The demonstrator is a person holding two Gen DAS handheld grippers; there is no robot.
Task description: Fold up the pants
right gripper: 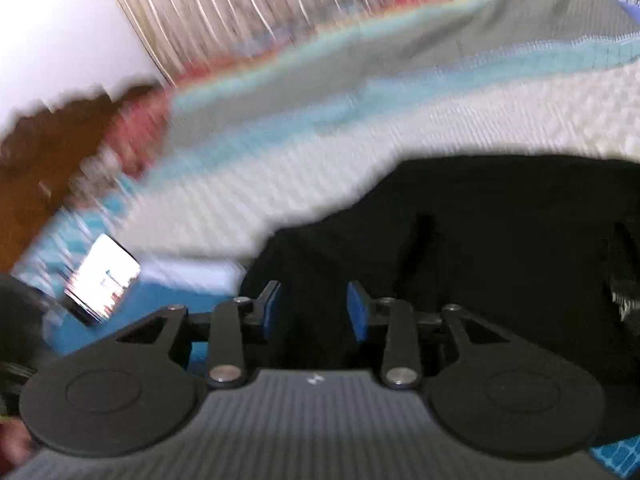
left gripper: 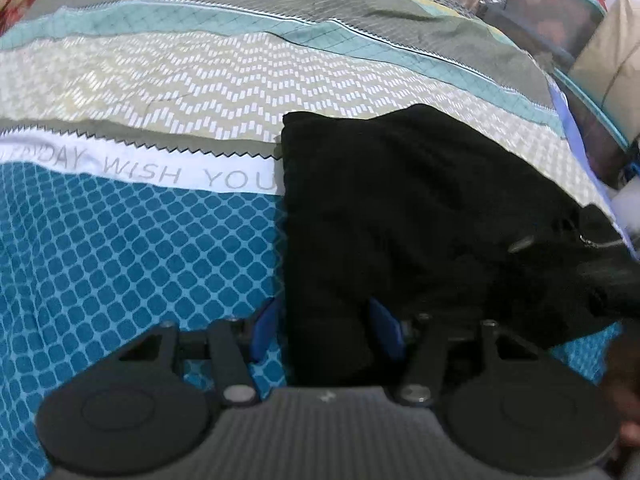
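Black pants lie folded on the bed at three o'clock, left gripper jaws half open astride their edge, right gripper jaws narrowly parted above the cloth, gripping nothing.

Left of the black pants the patterned bedspread lies bare and passable, while storage boxes crowd the bed's far right edge and a lit phone lies near the pants.

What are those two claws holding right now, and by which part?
Neither visibly grips. The left claw straddles the near left edge of the black pants, pads apart. The right claw hangs over the cloth with a gap between its pads; any pinch cannot be told.
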